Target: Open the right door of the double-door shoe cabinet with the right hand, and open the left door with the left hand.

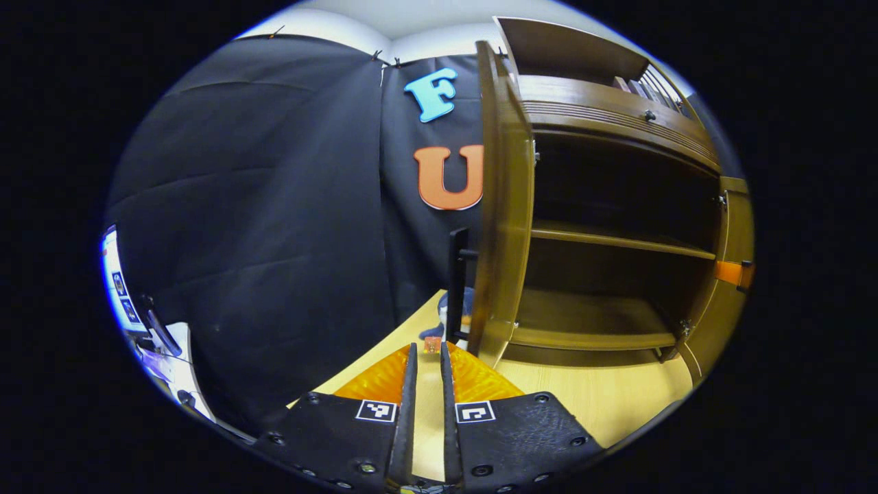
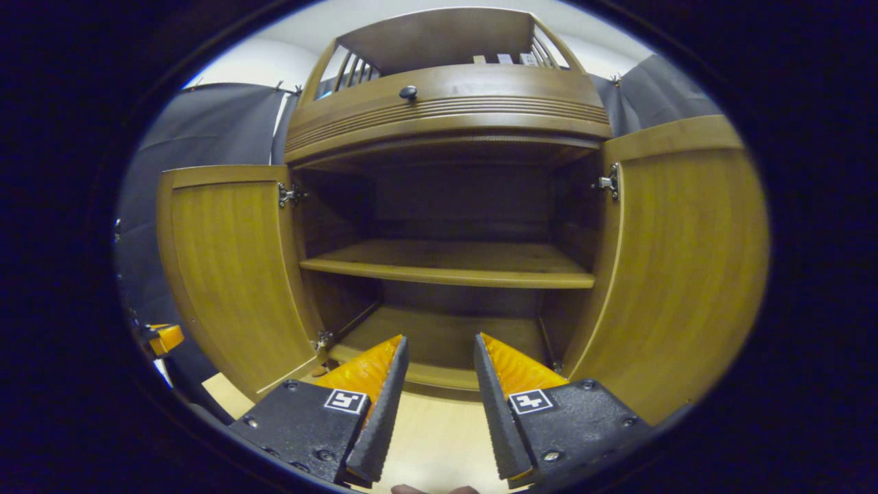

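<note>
The brown wooden shoe cabinet (image 2: 446, 110) faces me in the right gripper view with both doors swung wide. Its left door (image 2: 233, 274) and right door (image 2: 686, 261) show their inner faces. My right gripper (image 2: 439, 346) is open in front of the bottom compartment, touching nothing. In the left gripper view the left door (image 1: 504, 206) stands edge-on, with its black vertical handle (image 1: 456, 281) just beyond my left gripper (image 1: 426, 350). That gripper's fingers stand a narrow gap apart with nothing between them. The right door (image 1: 730, 226) is open at the far side.
Inside, a middle shelf (image 2: 453, 264) and a bottom board (image 2: 439, 336) are bare. A drawer front with a dark knob (image 2: 408, 91) sits above. The light wooden floor (image 1: 603, 398) runs before the cabinet. The black booth cloth (image 1: 274, 206) hangs to its left.
</note>
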